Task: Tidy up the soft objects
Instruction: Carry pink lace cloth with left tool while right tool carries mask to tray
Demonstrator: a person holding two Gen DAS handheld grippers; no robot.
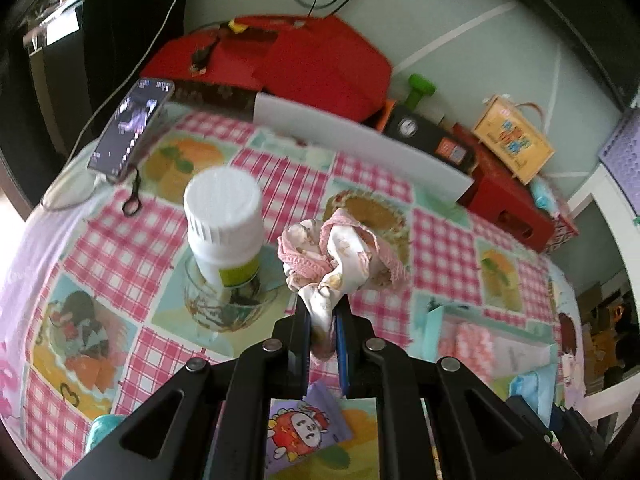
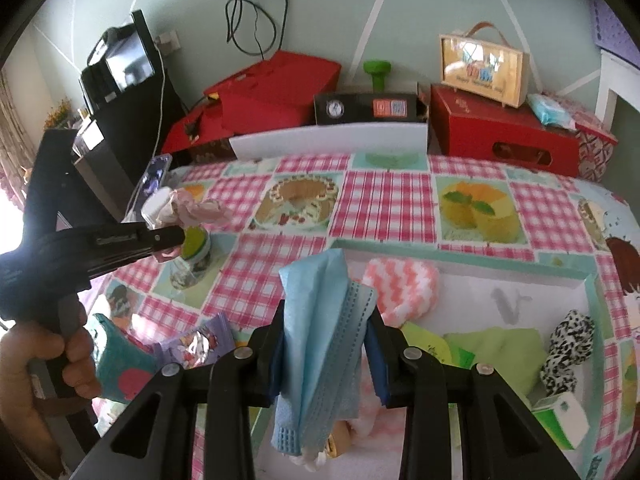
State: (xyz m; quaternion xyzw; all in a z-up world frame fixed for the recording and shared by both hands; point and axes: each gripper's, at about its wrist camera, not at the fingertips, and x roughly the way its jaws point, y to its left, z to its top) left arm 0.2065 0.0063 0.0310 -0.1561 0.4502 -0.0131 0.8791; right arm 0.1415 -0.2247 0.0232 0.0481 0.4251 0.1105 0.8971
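My left gripper (image 1: 323, 316) is shut on a corner of a white cloth with pink lace trim (image 1: 340, 256), which hangs bunched above the checked tablecloth. The right wrist view shows that cloth (image 2: 192, 208) and the left gripper (image 2: 176, 236) at the left, held by a person's hand (image 2: 76, 356). My right gripper (image 2: 326, 320) is shut on a blue face mask (image 2: 324, 312), which droops over the near edge of a white box with a teal rim (image 2: 520, 276). Inside the box lie a pink-and-white knitted piece (image 2: 400, 284), a green cloth (image 2: 500, 348) and a black-and-white scrunchie (image 2: 568, 348).
A white bottle (image 1: 224, 224) stands in a glass bowl (image 1: 228, 304) just left of the lace cloth. A phone (image 1: 132, 128) leans at the table's far left. Red boxes (image 2: 504, 132) and a white board line the back. Snack packets (image 2: 192, 344) lie near the front edge.
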